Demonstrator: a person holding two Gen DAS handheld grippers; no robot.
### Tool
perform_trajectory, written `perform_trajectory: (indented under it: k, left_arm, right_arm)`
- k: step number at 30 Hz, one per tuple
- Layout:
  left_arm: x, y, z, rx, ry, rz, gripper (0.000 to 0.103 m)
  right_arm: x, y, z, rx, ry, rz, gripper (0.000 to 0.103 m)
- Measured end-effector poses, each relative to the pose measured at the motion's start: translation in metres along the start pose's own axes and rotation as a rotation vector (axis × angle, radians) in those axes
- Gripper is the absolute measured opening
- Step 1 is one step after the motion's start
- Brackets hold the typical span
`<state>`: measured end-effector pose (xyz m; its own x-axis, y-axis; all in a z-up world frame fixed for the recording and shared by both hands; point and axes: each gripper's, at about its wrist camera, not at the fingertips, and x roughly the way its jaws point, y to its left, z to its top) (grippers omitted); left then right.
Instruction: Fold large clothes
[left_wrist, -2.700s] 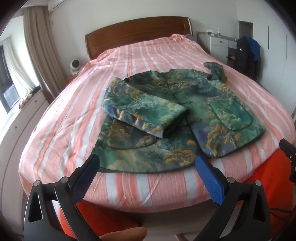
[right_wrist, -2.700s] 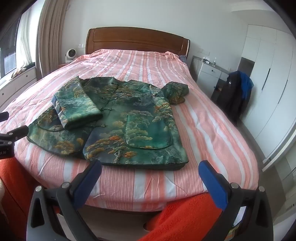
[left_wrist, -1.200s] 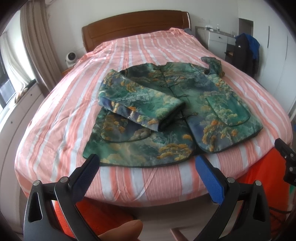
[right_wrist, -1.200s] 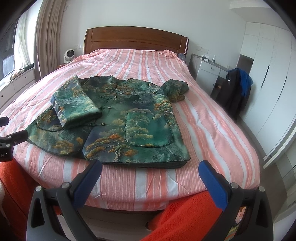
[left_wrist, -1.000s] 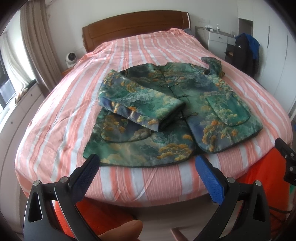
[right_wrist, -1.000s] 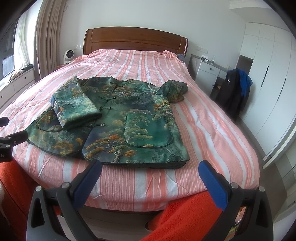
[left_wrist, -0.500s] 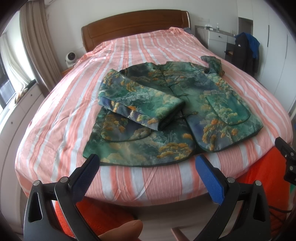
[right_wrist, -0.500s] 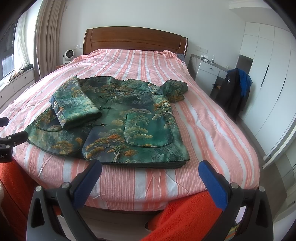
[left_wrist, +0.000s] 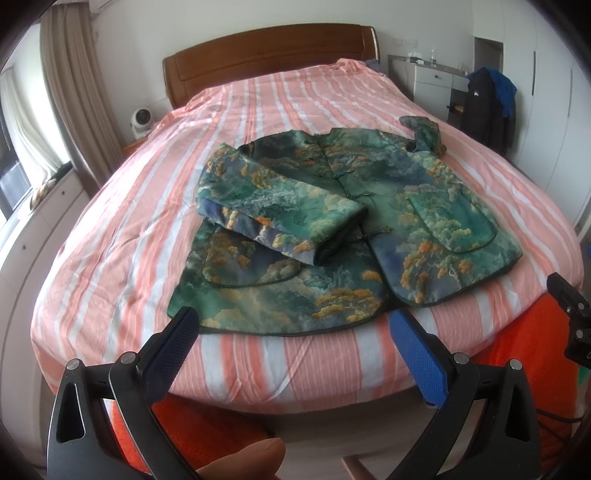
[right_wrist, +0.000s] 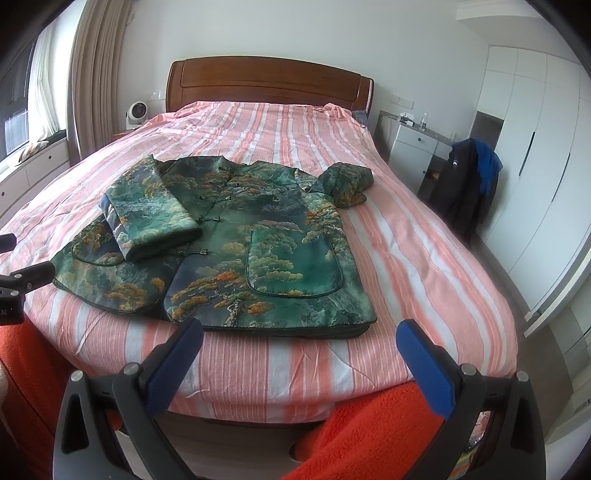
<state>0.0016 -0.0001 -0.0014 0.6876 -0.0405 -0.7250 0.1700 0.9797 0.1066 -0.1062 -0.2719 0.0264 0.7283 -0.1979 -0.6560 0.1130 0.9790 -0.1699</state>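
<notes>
Both grippers, left gripper and right gripper, hang spread wide and empty at the bed's foot. Beyond them the green jacket lies flat, its left sleeve folded across the chest. Its right sleeve, seemingly bunched at the far shoulder, likely needs folding inward next.

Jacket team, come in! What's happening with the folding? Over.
Left gripper open, right gripper open, both empty. Jacket flat on bed, one sleeve folded in. Nothing in the way.

Both wrist views from the foot, probably, sharing the bed.
</notes>
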Motion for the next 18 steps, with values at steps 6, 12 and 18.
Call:
perform_trajectory:
  k: [6,12,18]
  left_arm:
    - [-0.0019,-0.0002,0.0003,0.002,-0.002,0.000,0.103]
    - [-0.0019,-0.0004,0.0000,0.002,-0.004,0.000,0.103]
    - [-0.0020,-0.0007,0.0003,0.002,-0.003,0.001,0.103]
  right_arm:
    - [-0.0017,0.0001,0.0003,-0.002,0.001,0.003,0.103]
    - [-0.0018,0.0009,0.0004,-0.003,0.003,0.004,0.103]
    - [-0.0017,0.0030,0.0007,-0.008,0.001,0.006,0.103]
